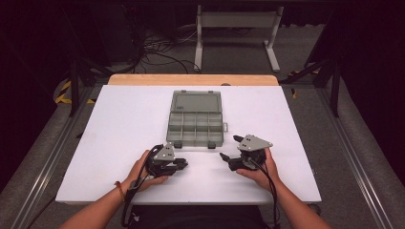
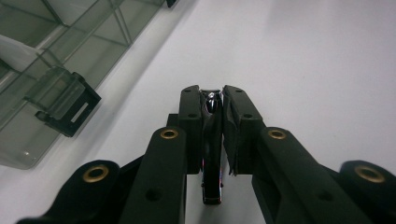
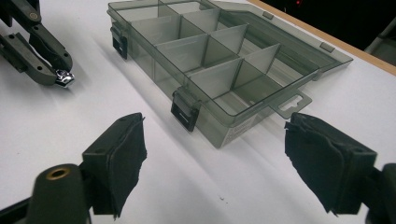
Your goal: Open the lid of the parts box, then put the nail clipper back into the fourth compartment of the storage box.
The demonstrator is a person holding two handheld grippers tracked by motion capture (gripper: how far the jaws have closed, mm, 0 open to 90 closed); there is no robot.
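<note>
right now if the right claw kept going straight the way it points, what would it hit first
Most likely the near front wall of the open compartment box, between its black latch and hang tab; the white table before it looks bare.

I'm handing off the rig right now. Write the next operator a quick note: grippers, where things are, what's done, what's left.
Left gripper: shut on a small shiny metal clip-like tool, held edge-up between the pads, just above the white table.
Right gripper: open, holding nothing, facing the organizer box.
Organizer box: mid-table, lid open and lying flat behind; the compartments look empty.
Done: tool picked up.
Left, probably: move the tool into a compartment and release; perhaps close the lid.
</note>
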